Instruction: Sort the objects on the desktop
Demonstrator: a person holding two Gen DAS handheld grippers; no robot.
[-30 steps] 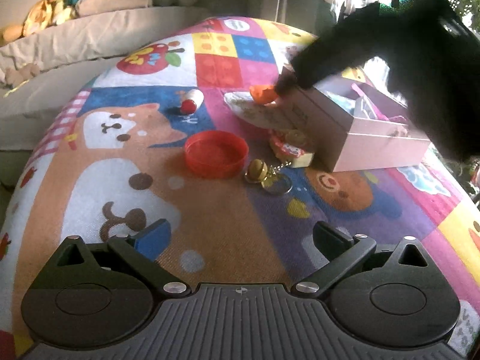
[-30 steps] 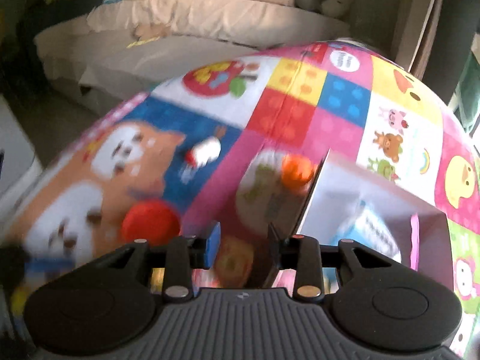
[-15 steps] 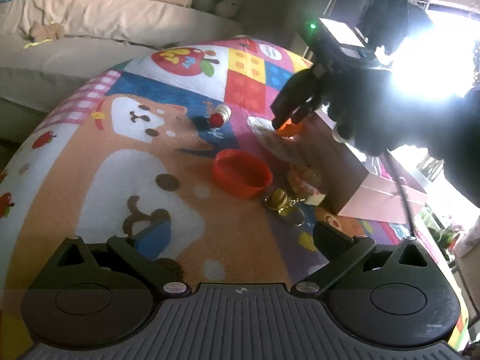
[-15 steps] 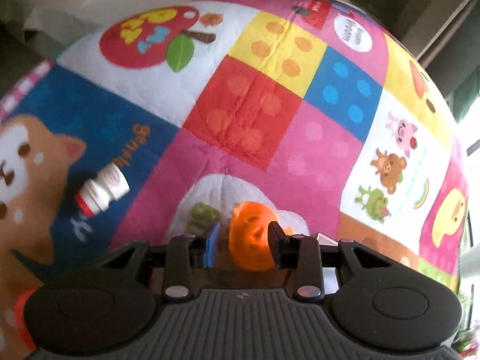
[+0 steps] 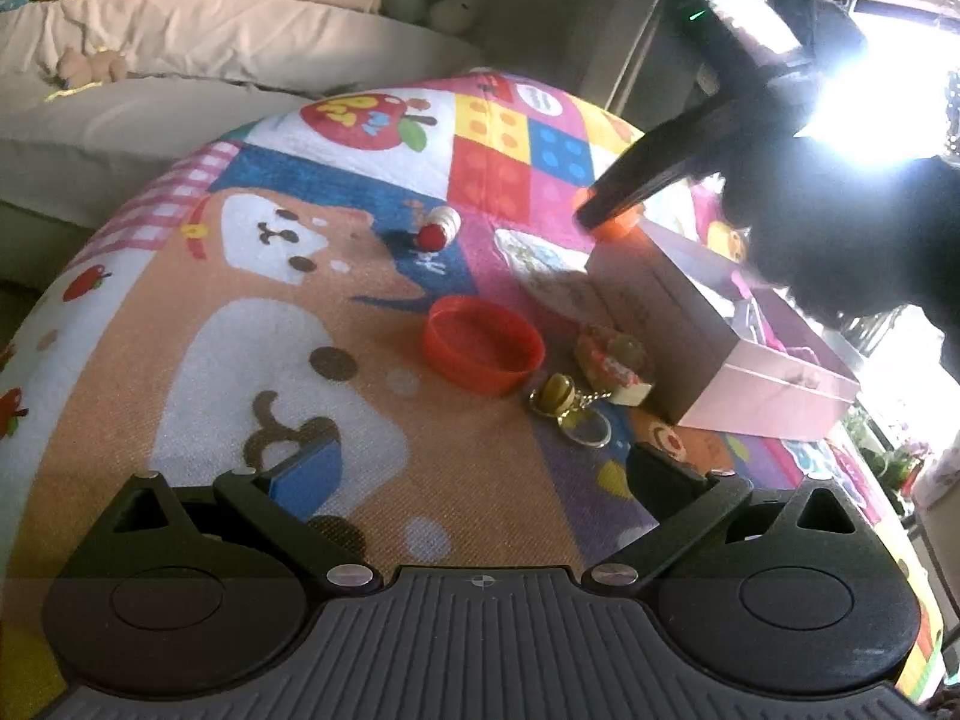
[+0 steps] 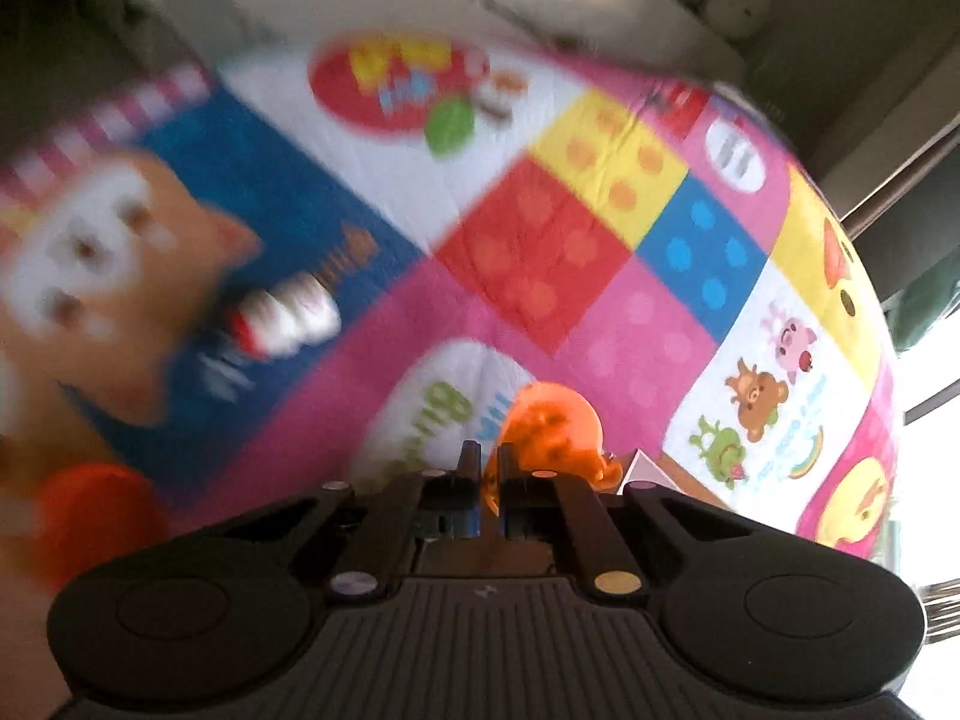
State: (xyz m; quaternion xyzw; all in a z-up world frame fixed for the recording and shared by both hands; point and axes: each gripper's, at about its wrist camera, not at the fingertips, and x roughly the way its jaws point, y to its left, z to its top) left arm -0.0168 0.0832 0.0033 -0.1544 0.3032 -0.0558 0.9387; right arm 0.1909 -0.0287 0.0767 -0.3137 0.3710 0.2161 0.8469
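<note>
Over mat (image 6: 540, 276), right gripper (image 6: 487, 468) down-tilted

Open mat (image 5: 372, 480) ahead of left gripper (image 5: 474, 480); farther on, red bowl (image 5: 483, 351), keychain (image 5: 564, 405) and pink box (image 5: 708, 354) crowding the right side.

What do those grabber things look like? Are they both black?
Yes, mostly black. The left hand-held gripper has a ribbed dark-grey base, two round black discs, silver screws, and angled arms ending in fingers, one with a blue pad. The right hand-held gripper looks the same, with a bit of blue inside. Seen from the left camera, it carries a small lit screen with a green light.
</note>
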